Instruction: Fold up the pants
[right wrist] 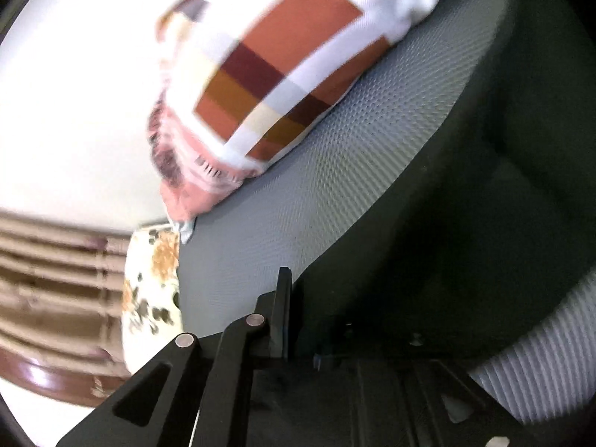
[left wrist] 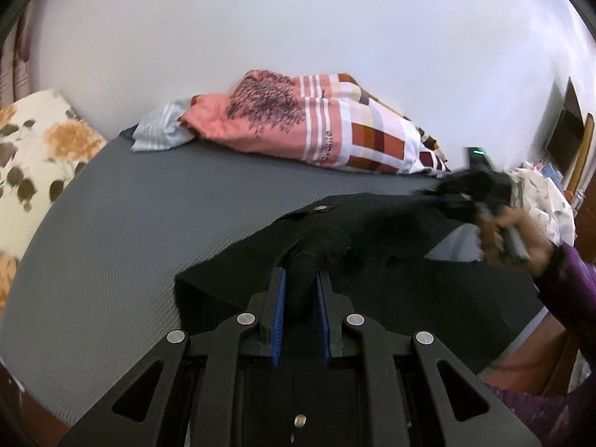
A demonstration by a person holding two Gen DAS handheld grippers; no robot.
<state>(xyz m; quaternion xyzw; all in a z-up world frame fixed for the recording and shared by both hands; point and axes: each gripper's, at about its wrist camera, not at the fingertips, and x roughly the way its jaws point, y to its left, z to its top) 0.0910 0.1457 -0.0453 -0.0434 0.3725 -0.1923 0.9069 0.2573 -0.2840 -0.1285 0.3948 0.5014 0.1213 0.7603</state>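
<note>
Black pants (left wrist: pixel 372 231) lie on a grey textured mat (left wrist: pixel 149 216), waistband with a metal button toward the far side. My left gripper (left wrist: pixel 301 279) is shut on a bunched fold of the pants between its blue pads. My right gripper (left wrist: pixel 469 193) shows at the right of the left wrist view, blurred, held by a hand and shut on the pants' right edge, lifting it. In the right wrist view the pants (right wrist: pixel 465 186) drape over my right gripper (right wrist: pixel 298 290) and hide its right finger.
A pile of pink and checked bedding (left wrist: pixel 316 123) lies at the mat's far edge by the white wall; it also shows in the right wrist view (right wrist: pixel 279 74). A floral pillow (left wrist: pixel 33 156) is at the left. More cloth (left wrist: pixel 544 201) lies at the right.
</note>
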